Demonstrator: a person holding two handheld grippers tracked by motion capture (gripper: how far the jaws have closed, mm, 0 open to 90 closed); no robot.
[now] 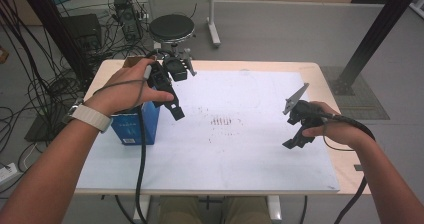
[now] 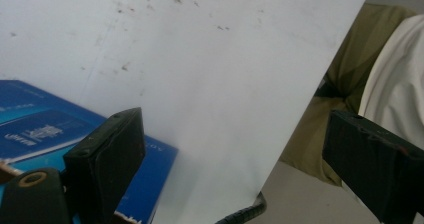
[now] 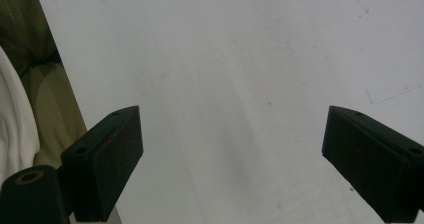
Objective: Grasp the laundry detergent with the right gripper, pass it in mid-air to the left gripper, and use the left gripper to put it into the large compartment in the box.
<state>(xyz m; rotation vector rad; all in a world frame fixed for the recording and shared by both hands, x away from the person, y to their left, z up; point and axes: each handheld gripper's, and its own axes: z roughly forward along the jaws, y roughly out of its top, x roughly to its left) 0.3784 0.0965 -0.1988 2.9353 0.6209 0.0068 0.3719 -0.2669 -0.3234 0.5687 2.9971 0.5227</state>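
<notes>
A: White sheet [image 1: 240, 134] spread flat over table [image 1: 320, 71], likely as a work surface. Blue box [image 1: 132, 124] upright near its left edge, easy reach.

B: Left gripper [image 1: 176, 111] poised just above and right of the box, jaws spread wide, nothing between. Box corner [image 2: 30, 129] beside and below the near jaw in left gripper view, not inside the gap.

A: Right gripper [image 1: 295, 141] well apart at the right side, jaws spread, empty, over bare sheet. Probably parked.
</notes>
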